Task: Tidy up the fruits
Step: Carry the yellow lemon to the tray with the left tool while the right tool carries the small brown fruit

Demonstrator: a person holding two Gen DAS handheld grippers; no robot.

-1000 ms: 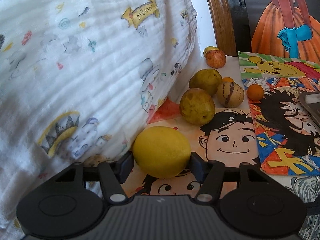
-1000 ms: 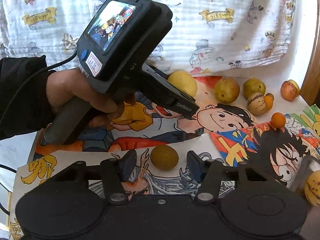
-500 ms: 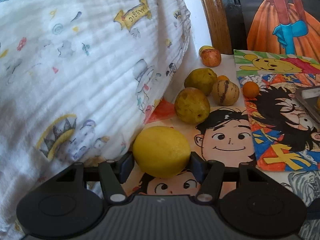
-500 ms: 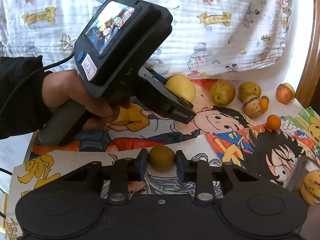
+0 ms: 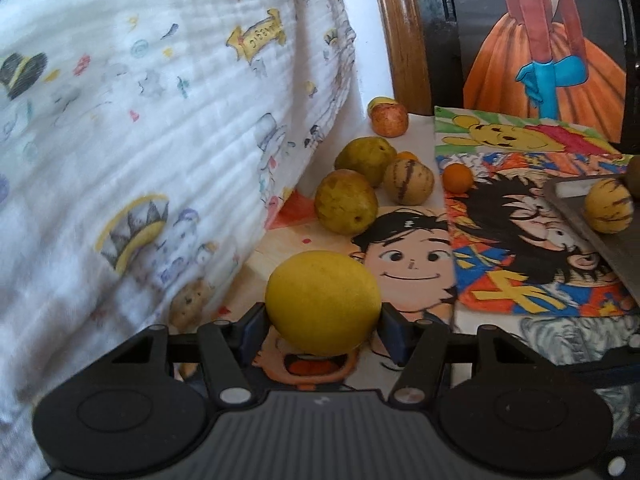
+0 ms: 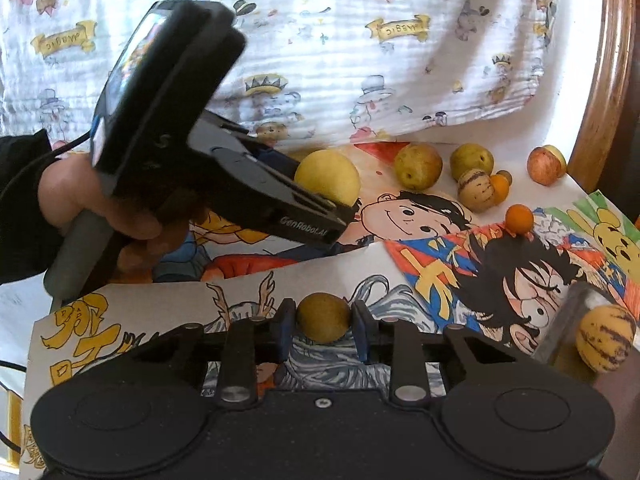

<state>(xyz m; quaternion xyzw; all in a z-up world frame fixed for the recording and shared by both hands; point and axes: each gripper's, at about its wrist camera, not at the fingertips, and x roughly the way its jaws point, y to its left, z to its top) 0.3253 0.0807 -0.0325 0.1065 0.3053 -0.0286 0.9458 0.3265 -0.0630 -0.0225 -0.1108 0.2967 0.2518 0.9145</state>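
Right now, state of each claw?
Left claw: closed on the yellow lemon.
Right claw: closed on the small brownish fruit.

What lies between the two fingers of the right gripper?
In the right wrist view, a small brownish-green fruit sits clamped between the right gripper fingers.

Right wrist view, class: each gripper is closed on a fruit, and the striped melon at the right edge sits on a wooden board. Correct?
Not quite. The striped melon sits on a grey metal tray, as the right wrist view shows. The rest holds: the right gripper grips a small brownish fruit, and the left gripper a yellow lemon.
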